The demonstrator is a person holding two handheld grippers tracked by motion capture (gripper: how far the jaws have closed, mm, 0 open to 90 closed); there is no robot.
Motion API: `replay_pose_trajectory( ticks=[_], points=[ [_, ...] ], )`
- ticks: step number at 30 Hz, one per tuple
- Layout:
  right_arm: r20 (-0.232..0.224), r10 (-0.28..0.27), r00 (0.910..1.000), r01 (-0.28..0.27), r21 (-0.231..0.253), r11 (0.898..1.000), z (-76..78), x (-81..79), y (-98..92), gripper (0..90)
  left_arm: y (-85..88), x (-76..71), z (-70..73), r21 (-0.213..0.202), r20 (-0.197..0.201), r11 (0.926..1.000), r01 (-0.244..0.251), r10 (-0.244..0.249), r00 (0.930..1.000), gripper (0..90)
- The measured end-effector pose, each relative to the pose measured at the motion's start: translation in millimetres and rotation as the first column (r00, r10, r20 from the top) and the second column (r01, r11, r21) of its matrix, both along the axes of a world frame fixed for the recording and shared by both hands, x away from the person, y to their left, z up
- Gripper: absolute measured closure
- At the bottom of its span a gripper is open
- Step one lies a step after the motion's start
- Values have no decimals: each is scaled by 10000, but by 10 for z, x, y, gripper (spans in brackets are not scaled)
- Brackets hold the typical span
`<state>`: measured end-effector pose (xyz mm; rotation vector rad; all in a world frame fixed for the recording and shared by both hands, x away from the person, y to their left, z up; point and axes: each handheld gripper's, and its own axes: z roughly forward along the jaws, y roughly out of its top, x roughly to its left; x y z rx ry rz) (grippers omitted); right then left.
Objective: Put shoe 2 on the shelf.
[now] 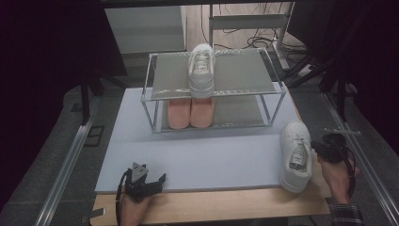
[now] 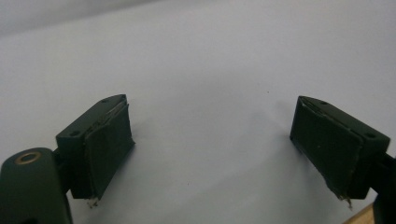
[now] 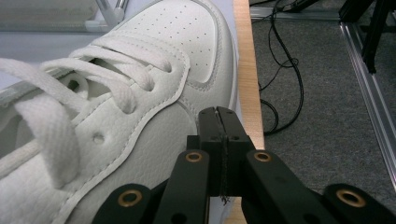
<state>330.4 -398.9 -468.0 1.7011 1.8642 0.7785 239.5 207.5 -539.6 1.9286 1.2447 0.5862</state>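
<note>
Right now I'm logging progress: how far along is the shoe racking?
Done: one white sneaker sits on the shoe rack top shelf, pink shoes below. In hand: the shut right gripper is beside the second white sneaker, not gripping. The left gripper rests open. Left: racking that sneaker.

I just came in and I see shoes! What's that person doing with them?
A person is putting shoes on a small rack. One white sneaker sits on the top shelf and a pink pair below. The right claw, shut and holding nothing, is beside the other white sneaker at the table's right edge. The left claw rests open over the bare mat.
</note>
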Motion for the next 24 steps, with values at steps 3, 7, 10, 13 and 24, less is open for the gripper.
replay_pose_trajectory(
  ticks=[3, 7, 10, 13, 24],
  points=[
    [-42, 119, 9999, -118, 180, 9998, -5, -11, 17, 894, -1, 0, 0, -3, -3, 10000, -3, 3, 10000, 127],
    [-57, 297, 9995, -295, 215, 9993, -27, -19, 58, 895, 0, 0, 1, 9, -3, 10000, -3, 3, 10000, 126],
    [-75, 453, 9989, -451, 293, 9986, -37, -24, 87, 895, 0, 0, 1, 8, -4, 10000, -1, 1, 10000, 126],
    [-134, 641, 9979, -637, 287, 9976, -45, -25, 125, 895, 0, 0, 1, 9, -4, 10000, -2, 2, 10000, 126],
    [-97, 806, 9967, -797, 684, 9945, -22, -113, 126, 891, -1, -1, 1, 6, -7, 10000, -7, 7, 10000, 126]
  ],
)
